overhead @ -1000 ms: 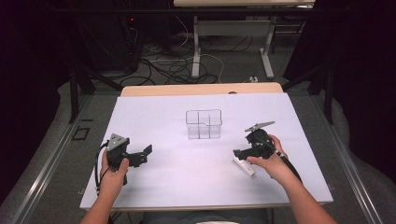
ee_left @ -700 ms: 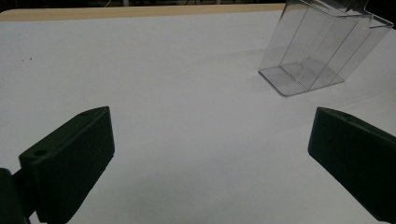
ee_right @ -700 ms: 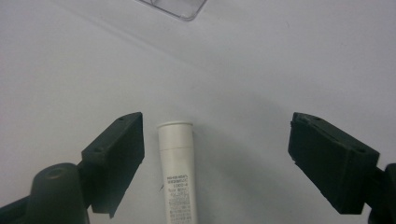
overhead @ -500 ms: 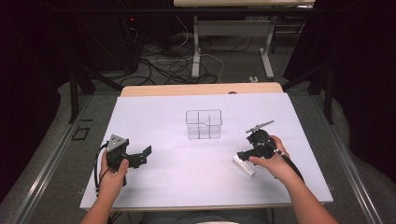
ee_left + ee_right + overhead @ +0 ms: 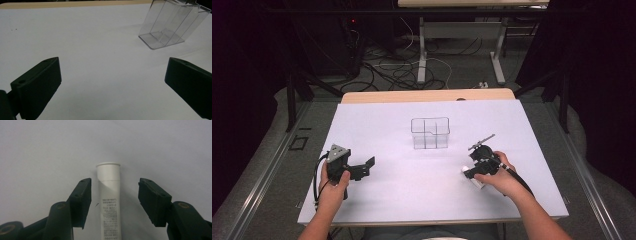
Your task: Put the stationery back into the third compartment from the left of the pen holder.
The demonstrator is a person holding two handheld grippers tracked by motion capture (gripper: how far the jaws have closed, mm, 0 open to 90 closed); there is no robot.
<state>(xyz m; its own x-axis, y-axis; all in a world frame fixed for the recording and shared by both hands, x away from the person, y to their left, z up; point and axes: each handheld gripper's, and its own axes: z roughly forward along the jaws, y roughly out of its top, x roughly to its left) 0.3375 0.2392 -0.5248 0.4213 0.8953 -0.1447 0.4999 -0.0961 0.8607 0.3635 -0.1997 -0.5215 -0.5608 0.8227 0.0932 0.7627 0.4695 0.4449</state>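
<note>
Matt white sheet over the table (image 5: pixel 377 200), pale wood showing along its far edge, clear glossy plastic divided box (image 5: pixel 430 133), smooth white plastic tube (image 5: pixel 109 195) with fine print, matt black plastic jaws with a ribbed pad face

White plastic tube (image 5: pixel 110 202) with small dark printed text on its body, white cap. Clear plastic divided organizer box (image 5: pixel 430 133), see-through. White table sheet (image 5: pixel 412 190) over tan wood edge. Both grippers' jaws matte black.
</note>
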